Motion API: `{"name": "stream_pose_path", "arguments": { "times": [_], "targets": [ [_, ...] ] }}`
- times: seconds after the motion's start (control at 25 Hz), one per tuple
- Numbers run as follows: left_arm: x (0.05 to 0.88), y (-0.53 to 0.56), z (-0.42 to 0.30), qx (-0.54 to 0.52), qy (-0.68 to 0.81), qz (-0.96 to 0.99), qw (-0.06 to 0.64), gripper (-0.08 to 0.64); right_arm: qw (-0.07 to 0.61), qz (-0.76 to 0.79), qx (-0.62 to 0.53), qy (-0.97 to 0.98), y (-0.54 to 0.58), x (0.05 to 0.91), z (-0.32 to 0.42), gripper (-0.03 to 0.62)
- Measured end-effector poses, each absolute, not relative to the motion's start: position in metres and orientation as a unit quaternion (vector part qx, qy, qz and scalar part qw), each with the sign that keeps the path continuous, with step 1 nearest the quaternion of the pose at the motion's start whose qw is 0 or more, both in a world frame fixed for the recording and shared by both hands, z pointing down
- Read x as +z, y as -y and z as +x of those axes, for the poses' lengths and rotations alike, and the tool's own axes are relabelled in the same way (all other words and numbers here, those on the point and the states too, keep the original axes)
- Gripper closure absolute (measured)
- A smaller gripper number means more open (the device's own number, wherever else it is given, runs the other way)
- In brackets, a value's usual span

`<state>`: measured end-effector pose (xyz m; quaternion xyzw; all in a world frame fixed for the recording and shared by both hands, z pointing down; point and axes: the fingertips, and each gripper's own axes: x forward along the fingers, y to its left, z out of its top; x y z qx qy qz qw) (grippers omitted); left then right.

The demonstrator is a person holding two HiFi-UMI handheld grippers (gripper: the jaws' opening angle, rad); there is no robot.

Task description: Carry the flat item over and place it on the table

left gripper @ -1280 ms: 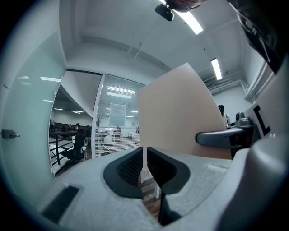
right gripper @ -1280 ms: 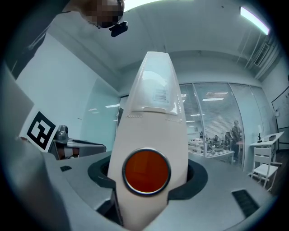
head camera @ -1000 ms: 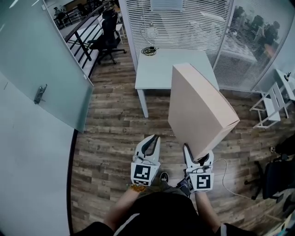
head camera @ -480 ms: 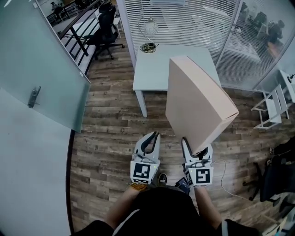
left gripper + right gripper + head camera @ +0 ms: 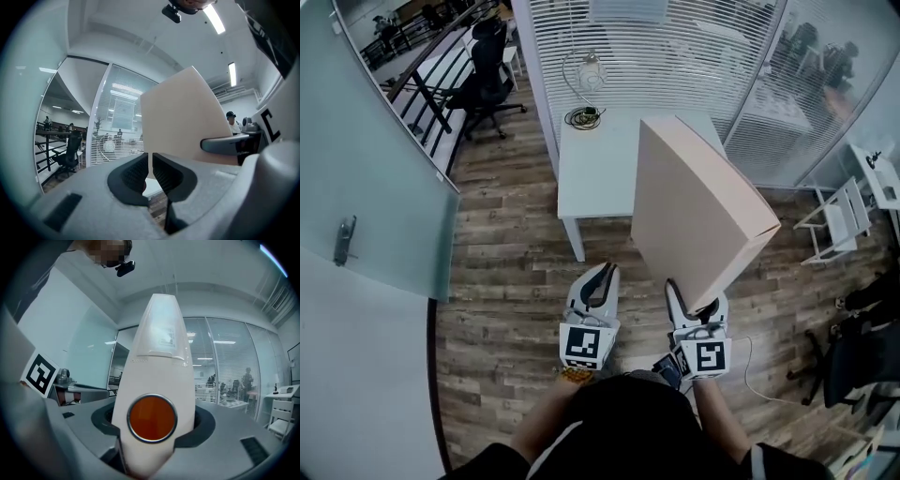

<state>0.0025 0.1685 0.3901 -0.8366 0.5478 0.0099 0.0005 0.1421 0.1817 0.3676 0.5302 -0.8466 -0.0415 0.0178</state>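
Two grippers show in your head view: your right gripper (image 5: 695,304) clamps the flat beige box (image 5: 694,211) on edge above the floor, just short of the white table (image 5: 591,169). Left gripper view: your left gripper (image 5: 150,166) has its jaws pressed together, empty. Right gripper view: both jaws grip the box's near edge.

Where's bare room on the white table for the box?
White rectangular table: bare from its near edge up to the coiled dark cable. Far left corner is crowded: cable plus clear round object. Right side hidden behind the flat beige box.
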Motion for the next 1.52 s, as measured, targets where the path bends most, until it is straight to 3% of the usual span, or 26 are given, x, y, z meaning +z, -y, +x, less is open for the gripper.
{"name": "stream_pose_path", "arguments": {
  "times": [0.76, 1.24, 1.52],
  "targets": [
    [0.403, 0.021, -0.042, -0.006, -0.545, -0.838, 0.0, 0.518, 0.025, 0.529, -0.04, 0.848, 0.008, 0.386, 0.096, 0.316],
    [0.4, 0.162, -0.003, -0.027, -0.551, -0.834, 0.008, 0.518, 0.009, 0.497, 0.011, 0.868, 0.168, 0.393, 0.131, 0.316],
    [0.411, 0.196, 0.004, -0.034, -0.548, -0.835, -0.002, 0.518, 0.033, 0.478, 0.032, 0.877, 0.213, 0.408, 0.134, 0.316]
  ]
}}
